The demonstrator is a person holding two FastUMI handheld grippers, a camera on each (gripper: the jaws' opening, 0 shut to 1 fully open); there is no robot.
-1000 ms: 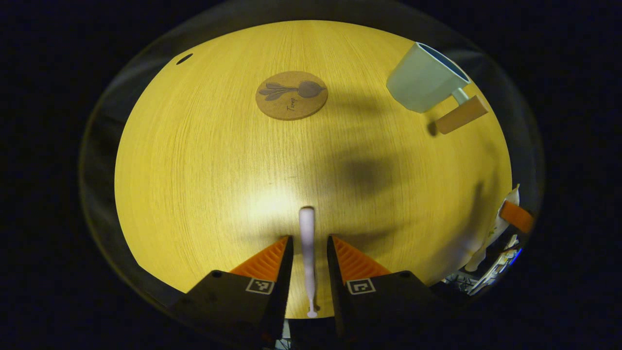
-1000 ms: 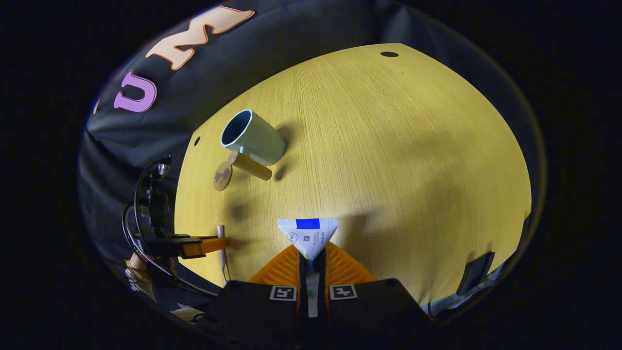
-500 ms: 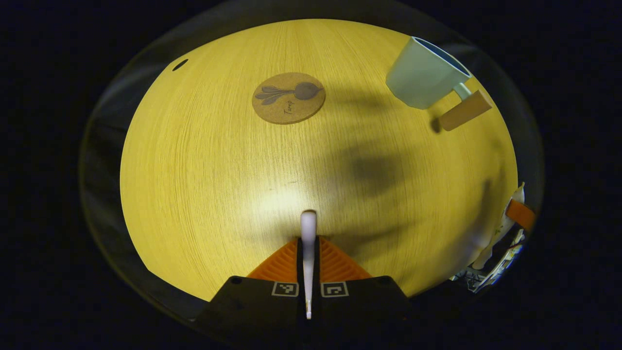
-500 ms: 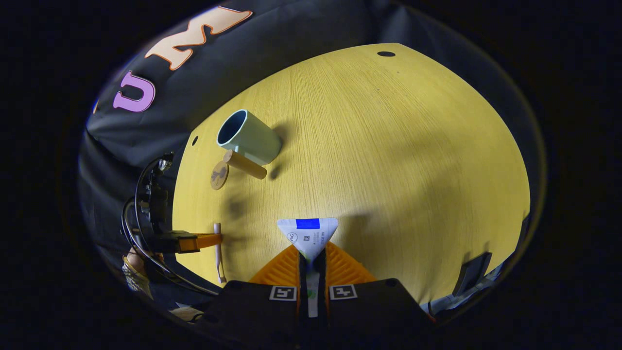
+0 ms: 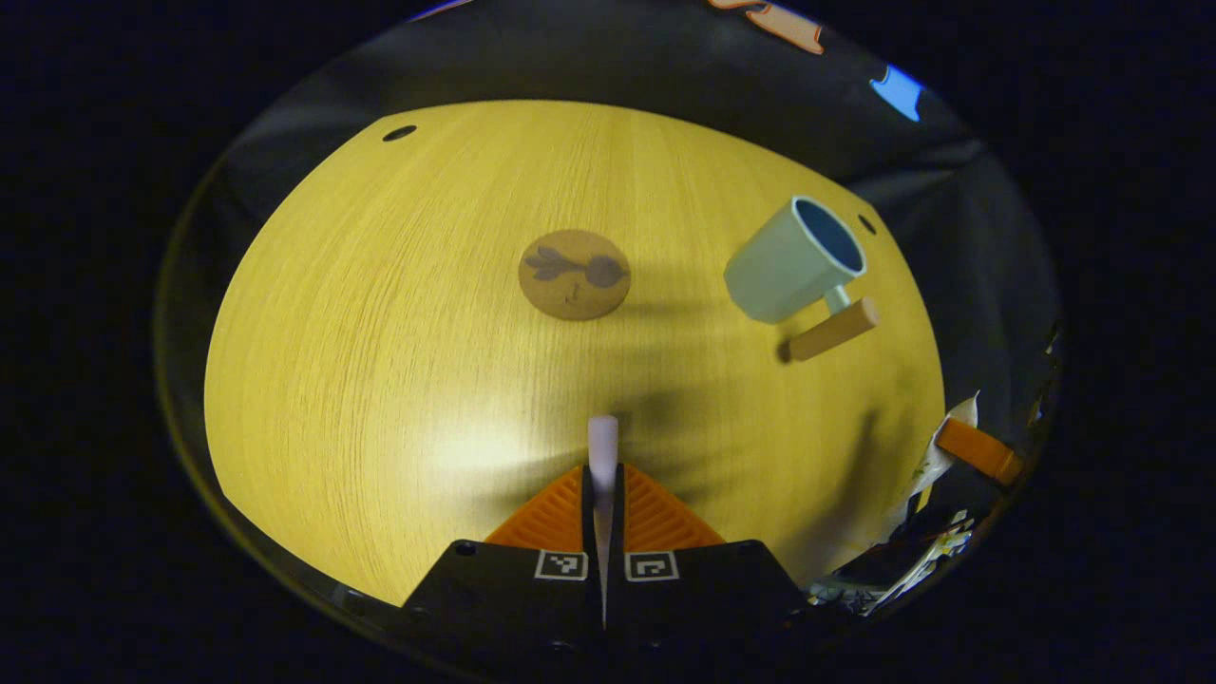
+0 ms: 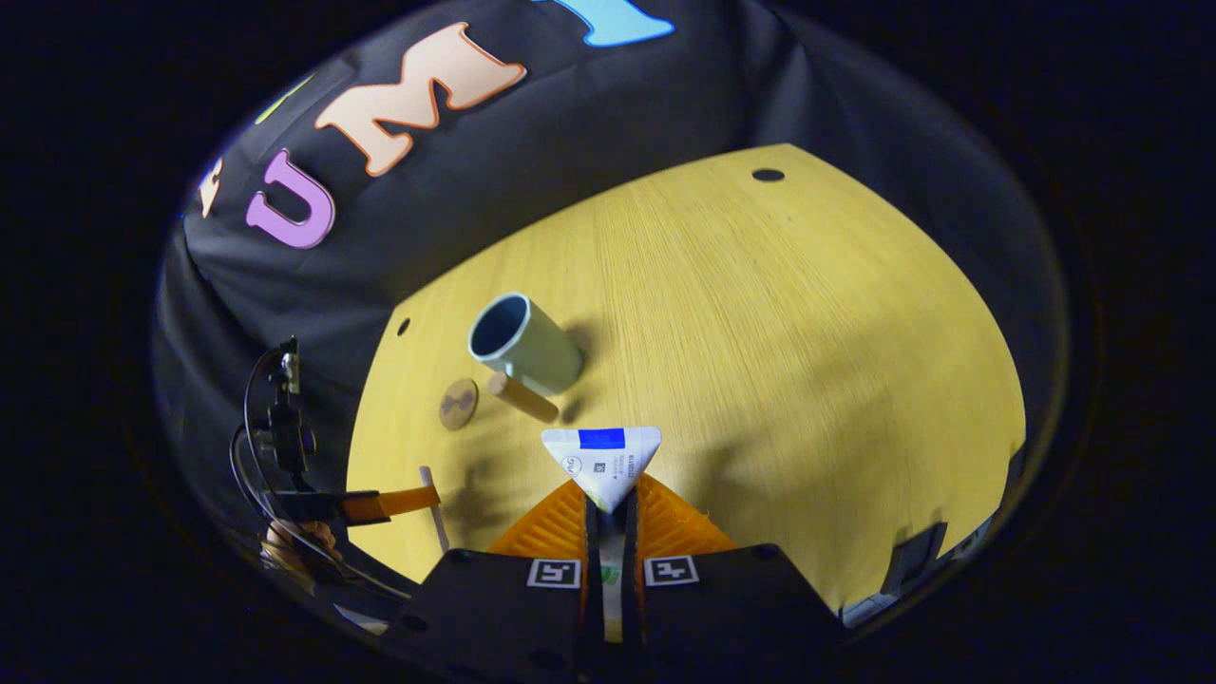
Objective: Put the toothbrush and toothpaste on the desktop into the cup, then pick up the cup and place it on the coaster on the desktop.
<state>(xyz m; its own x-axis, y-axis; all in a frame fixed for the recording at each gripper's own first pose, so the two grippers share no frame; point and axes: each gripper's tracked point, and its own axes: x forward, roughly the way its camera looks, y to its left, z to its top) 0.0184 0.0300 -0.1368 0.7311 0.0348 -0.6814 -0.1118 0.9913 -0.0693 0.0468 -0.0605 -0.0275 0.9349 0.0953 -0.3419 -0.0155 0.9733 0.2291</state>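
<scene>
Toothbrush: pinched between the two orange fingers of my left gripper, its white rounded end poking forward past the tips over the desktop. Toothpaste: clamped in my right gripper, the flat crimped end with a blue patch fanning out beyond the fingertips. Both pairs of fingers narrow, each closed on its load.

Cup: pale green, upright on the far right of the desktop in the left gripper view, mouth open, wooden handle pointing toward the near side. Coaster: round cork disc, left of the cup, apart from it.

In the right gripper view, cup far and left of the toothpaste; coaster just left of the handle.
</scene>
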